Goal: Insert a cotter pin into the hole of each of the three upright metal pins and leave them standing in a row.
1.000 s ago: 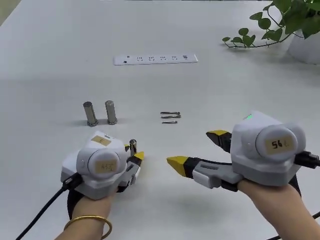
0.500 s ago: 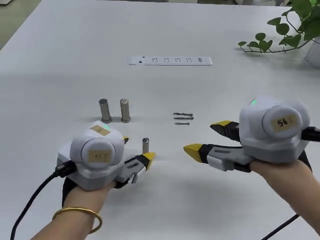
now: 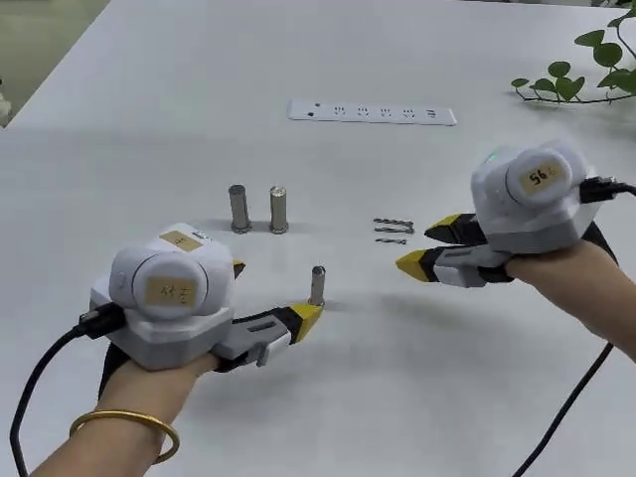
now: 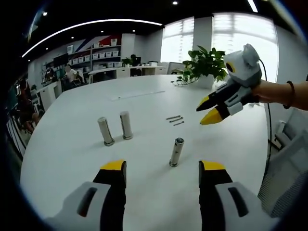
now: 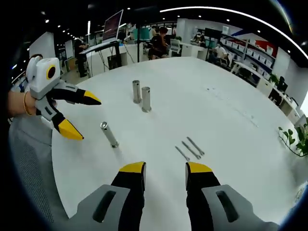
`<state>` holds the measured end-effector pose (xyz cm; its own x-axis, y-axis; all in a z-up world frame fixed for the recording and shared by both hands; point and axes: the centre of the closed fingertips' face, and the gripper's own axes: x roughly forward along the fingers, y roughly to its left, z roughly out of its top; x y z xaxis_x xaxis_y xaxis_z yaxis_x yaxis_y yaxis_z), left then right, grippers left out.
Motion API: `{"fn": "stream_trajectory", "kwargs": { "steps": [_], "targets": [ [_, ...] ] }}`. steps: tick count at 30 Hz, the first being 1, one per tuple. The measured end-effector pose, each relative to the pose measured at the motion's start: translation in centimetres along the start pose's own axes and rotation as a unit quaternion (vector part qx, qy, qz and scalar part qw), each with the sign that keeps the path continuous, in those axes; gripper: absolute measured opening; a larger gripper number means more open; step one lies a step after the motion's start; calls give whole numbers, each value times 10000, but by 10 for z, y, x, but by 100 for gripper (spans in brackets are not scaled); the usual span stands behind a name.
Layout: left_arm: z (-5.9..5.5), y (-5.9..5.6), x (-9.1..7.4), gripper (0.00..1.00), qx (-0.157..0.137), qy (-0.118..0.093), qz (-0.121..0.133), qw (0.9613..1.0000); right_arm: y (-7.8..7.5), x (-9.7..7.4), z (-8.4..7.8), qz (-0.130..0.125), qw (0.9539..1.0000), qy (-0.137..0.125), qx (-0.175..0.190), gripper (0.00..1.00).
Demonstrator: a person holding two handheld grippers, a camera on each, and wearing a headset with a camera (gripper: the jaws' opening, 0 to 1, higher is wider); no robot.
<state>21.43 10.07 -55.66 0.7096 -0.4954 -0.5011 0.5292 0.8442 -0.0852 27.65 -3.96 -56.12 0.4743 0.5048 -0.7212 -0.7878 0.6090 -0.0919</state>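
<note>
Nothing is done yet: my left gripper [image 3: 272, 291] and right gripper [image 3: 427, 245] both have jaws spread wide and hold nothing, the three cotter pins [image 3: 393, 231] lie loose on the table [image 3: 397, 397], and one metal pin [image 3: 317, 285] stands nearer my edge than the other two metal pins [image 3: 279, 209].

Probably an open-plan office: large white table [image 3: 298, 60], monitor-topped desks [image 5: 103, 48], seated people [image 5: 158, 41], potted plant [image 4: 204, 62].

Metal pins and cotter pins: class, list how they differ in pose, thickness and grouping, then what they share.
The metal pins stand upright; the cotter pins lie flat. The metal pins are thick; the cotter pins thin. One metal pin stands apart; the cotter pins lie bunched. Both are grey, three each.
</note>
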Motion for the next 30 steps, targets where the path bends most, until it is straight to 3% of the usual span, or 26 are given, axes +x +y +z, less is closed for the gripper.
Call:
{"fn": "stream_trajectory", "kwargs": {
  "steps": [5,8,10,18,30],
  "targets": [
    [1,2,-5,65,16,-37,24,10000,-2,15,-7,185,9983,406,-364,23],
    [-1,4,-6,71,44,3,58,10000,-7,22,-9,135,9968,564,-551,23],
    [-2,4,-8,72,65,-12,50,10000,-19,31,-10,159,9962,604,-602,22],
    [-3,6,-13,78,53,-56,53,10000,-28,44,-12,280,9938,830,-679,21],
    [-7,14,-18,81,99,3,183,9998,-27,55,-15,529,9887,1150,-809,15]
  ]
}}
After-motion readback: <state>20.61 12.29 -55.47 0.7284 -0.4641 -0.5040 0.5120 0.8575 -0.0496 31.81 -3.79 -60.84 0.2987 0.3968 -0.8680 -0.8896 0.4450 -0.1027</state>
